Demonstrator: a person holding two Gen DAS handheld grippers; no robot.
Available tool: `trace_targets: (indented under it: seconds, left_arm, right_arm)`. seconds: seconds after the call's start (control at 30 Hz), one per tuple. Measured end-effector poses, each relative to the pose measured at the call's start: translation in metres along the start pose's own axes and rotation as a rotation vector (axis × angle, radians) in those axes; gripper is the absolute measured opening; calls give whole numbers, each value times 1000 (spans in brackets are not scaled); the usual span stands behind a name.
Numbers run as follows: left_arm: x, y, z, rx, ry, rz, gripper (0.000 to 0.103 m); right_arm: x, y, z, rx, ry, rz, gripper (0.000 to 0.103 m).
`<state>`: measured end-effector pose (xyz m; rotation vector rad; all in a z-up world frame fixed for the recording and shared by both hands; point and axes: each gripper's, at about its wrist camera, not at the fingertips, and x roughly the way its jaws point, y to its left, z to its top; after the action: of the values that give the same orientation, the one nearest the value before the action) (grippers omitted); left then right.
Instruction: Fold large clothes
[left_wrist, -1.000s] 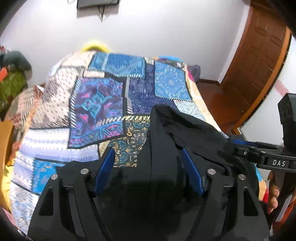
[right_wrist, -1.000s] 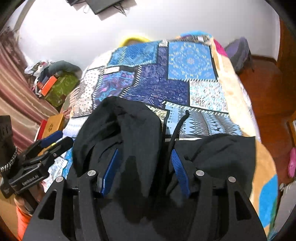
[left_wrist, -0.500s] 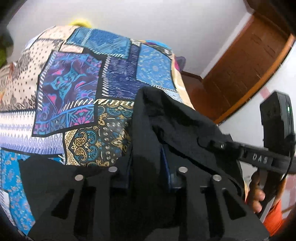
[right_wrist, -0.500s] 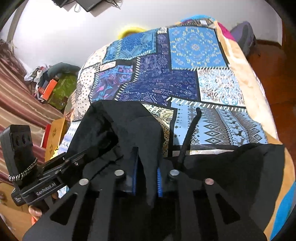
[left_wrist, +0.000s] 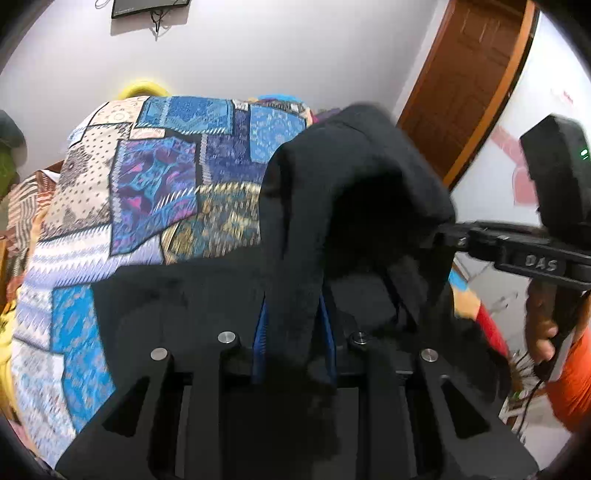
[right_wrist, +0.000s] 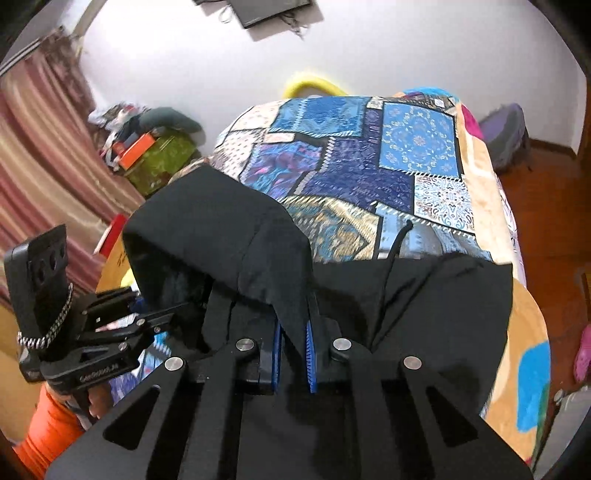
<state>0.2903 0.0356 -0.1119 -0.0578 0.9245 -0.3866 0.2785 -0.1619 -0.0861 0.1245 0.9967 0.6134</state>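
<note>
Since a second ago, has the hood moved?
Yes. The hood, clamped by both grippers, has risen: its top now overlaps the far end of the quilt.

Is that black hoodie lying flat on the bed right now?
No. Both the left gripper and the right gripper pinch the hoodie, holding its hood raised above the bed.

Both grippers are held side by side, pointing forward. The left gripper (left_wrist: 293, 339) has its blue pads pinched on black cloth; the right gripper (right_wrist: 291, 354) is likewise clamped on cloth, jaws nearly closed.
</note>
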Motion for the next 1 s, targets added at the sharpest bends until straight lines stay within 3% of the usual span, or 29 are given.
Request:
trace_targets:
  seconds: [0.27, 0.33, 0.43, 0.53, 0.7, 0.87, 1.0]
  left_arm:
    - [-27, -7, -74, 50, 46, 79, 46]
    - [-32, -4, -91, 50, 58, 100, 50]
    - [-38, 4, -114, 49, 87, 152, 50]
    - [-45, 11, -126, 41, 101, 192, 50]
    - [-70, 27, -124, 7, 50, 236, 50]
    - [-95, 38, -102, -29, -49, 261, 60]
    - [-92, 37, -84, -48, -83, 234, 60]
  right_arm:
    - [-21, 32, -53, -93, 33, -17, 15]
    - [-20, 36, -66, -108, 58, -38, 22]
    - [-19, 36, -82, -118, 91, -59, 34]
    - [-22, 33, -95, -102, 118, -65, 35]
    - [-37, 26, -94, -70, 88, -108, 35]
    - [-47, 32, -80, -57, 31, -107, 36]
    - [-48, 44, -65, -69, -28, -109, 44]
